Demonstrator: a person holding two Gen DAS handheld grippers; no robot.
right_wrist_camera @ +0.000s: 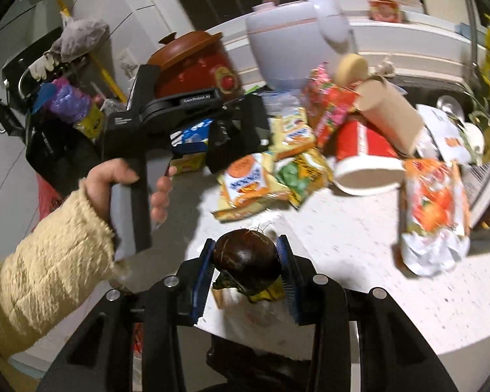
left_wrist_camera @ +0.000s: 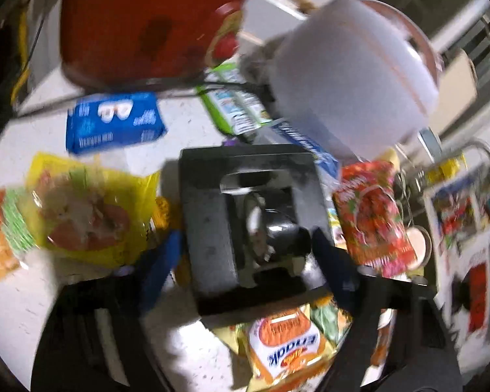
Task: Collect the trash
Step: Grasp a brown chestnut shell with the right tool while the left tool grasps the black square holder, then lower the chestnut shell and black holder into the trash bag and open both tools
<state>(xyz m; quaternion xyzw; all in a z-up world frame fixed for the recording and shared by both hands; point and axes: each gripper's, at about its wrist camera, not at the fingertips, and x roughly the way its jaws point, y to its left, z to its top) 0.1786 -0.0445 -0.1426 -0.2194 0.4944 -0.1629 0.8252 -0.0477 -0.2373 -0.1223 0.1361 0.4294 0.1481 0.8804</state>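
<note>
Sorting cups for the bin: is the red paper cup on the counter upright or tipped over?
Tipped over: the red paper cup lies on its side, white rim facing the camera.

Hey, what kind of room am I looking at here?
Most likely a home kitchen: a white rice cooker and a red clay pot stand on a speckled countertop beside a sink.

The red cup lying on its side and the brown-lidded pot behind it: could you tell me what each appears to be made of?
The red cup looks like coated paper: thin wall, white rolled rim, pale matte inside.

The brown-lidded pot looks like glazed ceramic: thick rounded body and soft highlights on its red-brown surface; the blur leaves enamel or plastic possible.
</note>
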